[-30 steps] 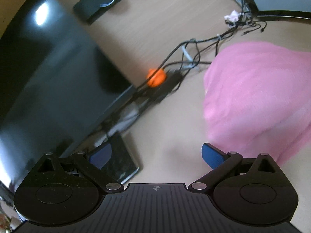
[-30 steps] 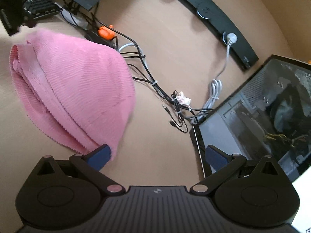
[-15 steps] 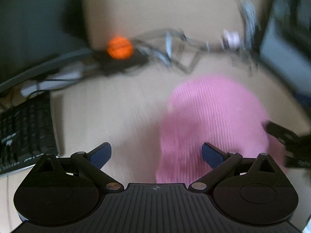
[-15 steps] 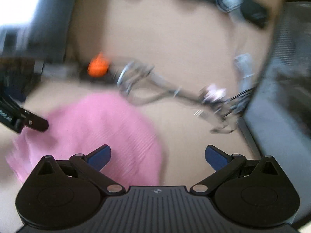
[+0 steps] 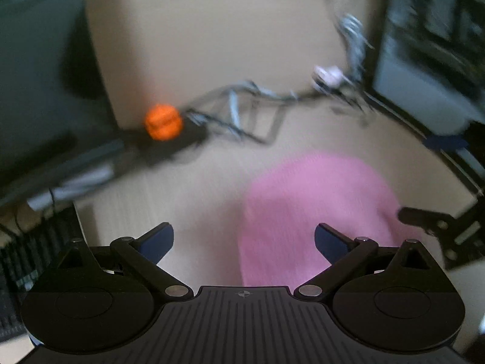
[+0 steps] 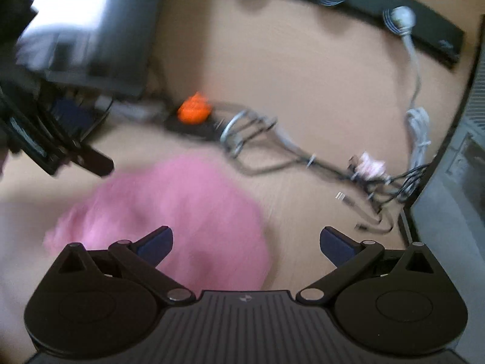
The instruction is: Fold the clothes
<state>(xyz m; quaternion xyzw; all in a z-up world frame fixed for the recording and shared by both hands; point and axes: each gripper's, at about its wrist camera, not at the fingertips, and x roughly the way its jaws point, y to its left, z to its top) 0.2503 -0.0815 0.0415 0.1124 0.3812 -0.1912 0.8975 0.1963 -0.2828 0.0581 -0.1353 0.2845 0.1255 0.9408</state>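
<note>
The bunched pink ribbed cloth (image 5: 315,212) lies lower right, beneath the left gripper (image 5: 244,238). In the right gripper's (image 6: 246,239) view it lies lower left. Both spread apart, empty, about equally near.

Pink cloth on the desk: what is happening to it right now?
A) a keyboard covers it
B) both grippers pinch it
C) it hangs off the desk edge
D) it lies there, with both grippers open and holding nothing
D: the pink cloth lies loose on the desk, while the left gripper and right gripper both stand wide open.

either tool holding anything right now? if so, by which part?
Nothing is held. The left tool and right tool are both open, and the pink garment lies loose on the desk.
</note>
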